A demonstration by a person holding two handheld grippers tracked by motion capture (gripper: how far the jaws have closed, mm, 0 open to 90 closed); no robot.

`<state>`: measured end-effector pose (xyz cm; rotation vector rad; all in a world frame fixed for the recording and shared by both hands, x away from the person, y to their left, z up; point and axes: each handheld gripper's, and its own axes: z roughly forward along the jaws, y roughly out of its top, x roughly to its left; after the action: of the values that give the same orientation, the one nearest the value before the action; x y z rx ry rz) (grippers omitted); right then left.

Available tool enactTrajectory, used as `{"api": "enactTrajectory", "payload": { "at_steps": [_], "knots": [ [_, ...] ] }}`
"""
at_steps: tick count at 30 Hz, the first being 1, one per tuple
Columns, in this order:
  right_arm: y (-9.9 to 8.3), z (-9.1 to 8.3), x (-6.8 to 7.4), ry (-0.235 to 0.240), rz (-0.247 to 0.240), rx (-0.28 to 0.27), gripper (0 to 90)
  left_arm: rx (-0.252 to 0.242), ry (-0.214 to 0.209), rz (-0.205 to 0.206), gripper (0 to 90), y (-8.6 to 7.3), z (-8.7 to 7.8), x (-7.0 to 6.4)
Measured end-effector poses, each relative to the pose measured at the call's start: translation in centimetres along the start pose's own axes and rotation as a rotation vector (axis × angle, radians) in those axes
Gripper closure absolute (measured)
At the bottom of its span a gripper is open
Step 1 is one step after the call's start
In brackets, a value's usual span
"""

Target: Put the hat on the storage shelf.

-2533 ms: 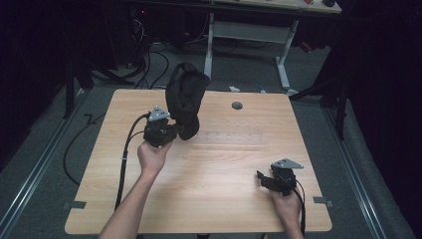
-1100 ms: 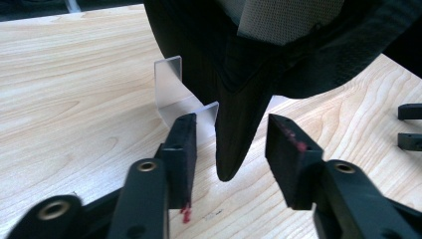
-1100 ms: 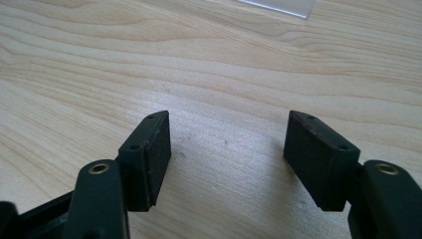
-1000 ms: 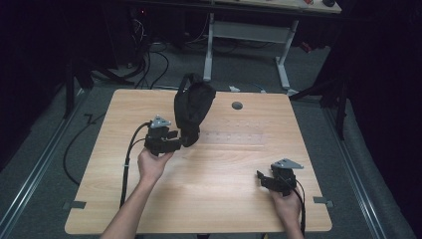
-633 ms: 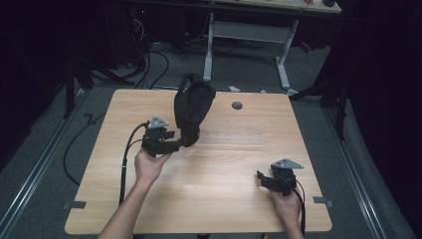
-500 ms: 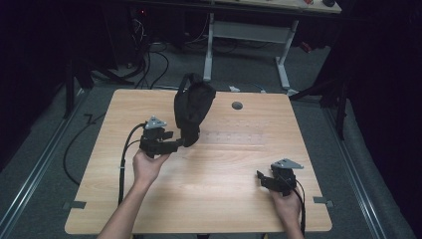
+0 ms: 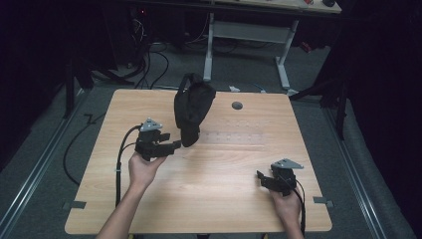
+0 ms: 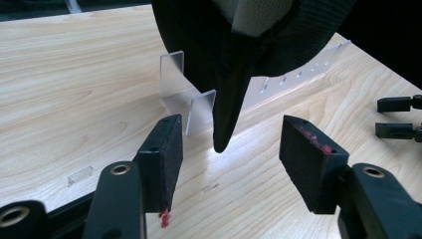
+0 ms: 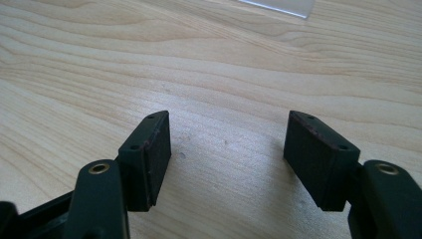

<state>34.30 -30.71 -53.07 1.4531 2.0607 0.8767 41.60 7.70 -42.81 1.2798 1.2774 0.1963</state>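
At mid-worktop, black fabric cap (image 7: 191, 107) perches on clear acrylic stand (image 8: 191, 102), brim tip hanging between wide-open left hand-held gripper (image 8: 229, 152) jaws, untouched. Right hand-held gripper (image 9: 226, 154) also wide, over bare light wooden worktop (image 7: 209, 189). Risk: bumping brim tips cap off stand.

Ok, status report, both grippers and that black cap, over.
Left gripper open, fingers either side of cap brim, not touching. Cap propped on clear stand. Right gripper open, empty, low over table.
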Motion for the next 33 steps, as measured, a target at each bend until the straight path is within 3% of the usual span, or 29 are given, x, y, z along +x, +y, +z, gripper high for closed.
{"api": "enactTrajectory", "payload": {
  "at_steps": [5,20,33],
  "knots": [
    [0.0,0.0,0.0,0.000,-0.001,0.000,35.4,-0.023,-0.002,0.013,43.1,-0.1,-0.6,0.0],
    [0.0,0.0,0.0,0.000,0.000,0.000,35.4,-0.049,-0.001,-0.007,43.0,-0.4,-2.3,0.5],
    [0.0,0.0,0.0,0.000,0.000,0.000,35.4,-0.042,0.016,0.010,42.9,-1.7,-3.4,0.7]
  ]
}}
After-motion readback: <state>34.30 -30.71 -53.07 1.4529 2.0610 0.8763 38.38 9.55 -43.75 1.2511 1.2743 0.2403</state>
